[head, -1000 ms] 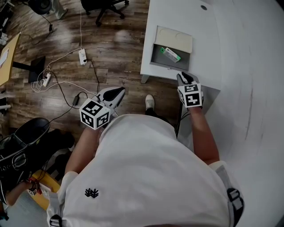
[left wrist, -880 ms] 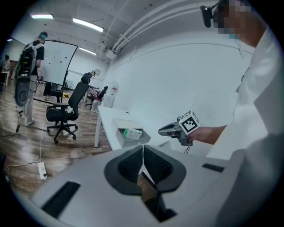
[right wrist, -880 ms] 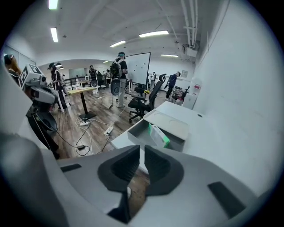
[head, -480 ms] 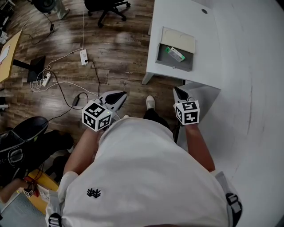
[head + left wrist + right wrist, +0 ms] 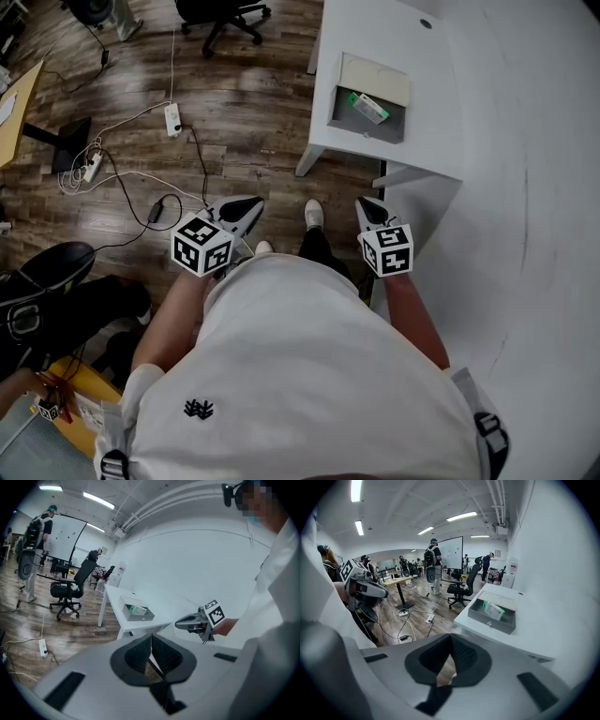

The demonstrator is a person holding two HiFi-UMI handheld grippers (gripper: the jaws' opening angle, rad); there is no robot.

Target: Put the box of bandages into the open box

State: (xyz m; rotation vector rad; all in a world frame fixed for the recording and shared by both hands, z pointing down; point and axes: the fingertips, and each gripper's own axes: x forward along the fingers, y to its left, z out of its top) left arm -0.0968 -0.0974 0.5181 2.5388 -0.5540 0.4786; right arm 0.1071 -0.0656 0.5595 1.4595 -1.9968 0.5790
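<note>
**Left tool**: recorded left of centre in the head view, held over the wooden floor, with its marker cube turned toward the person's body. In the left gripper view the jaws were seen pressed together, and nothing was caught between them.

**Right tool**: recorded right of centre in the head view, just below the near edge of the counter in the frame. In the right gripper view the jaws were seen closed on each other, and nothing was held.

**Box of bandages**: white and green. It was found lying slantwise inside the open box, well apart from both tools.

**Open box**: grey and shallow, set on the counter near its left edge, at upper centre of the head view. A pale lid was laid back above the box in the frame.

**Counter**: white, filling the right side of the head view.

**Floor items**:
- A power strip was noted at upper left.
- Loose cables were trailed below it.
- An office chair was cut off at the top edge.

**Person**: a white shirt was seen across the lower centre. One shoe was seen between the two tools.
</note>
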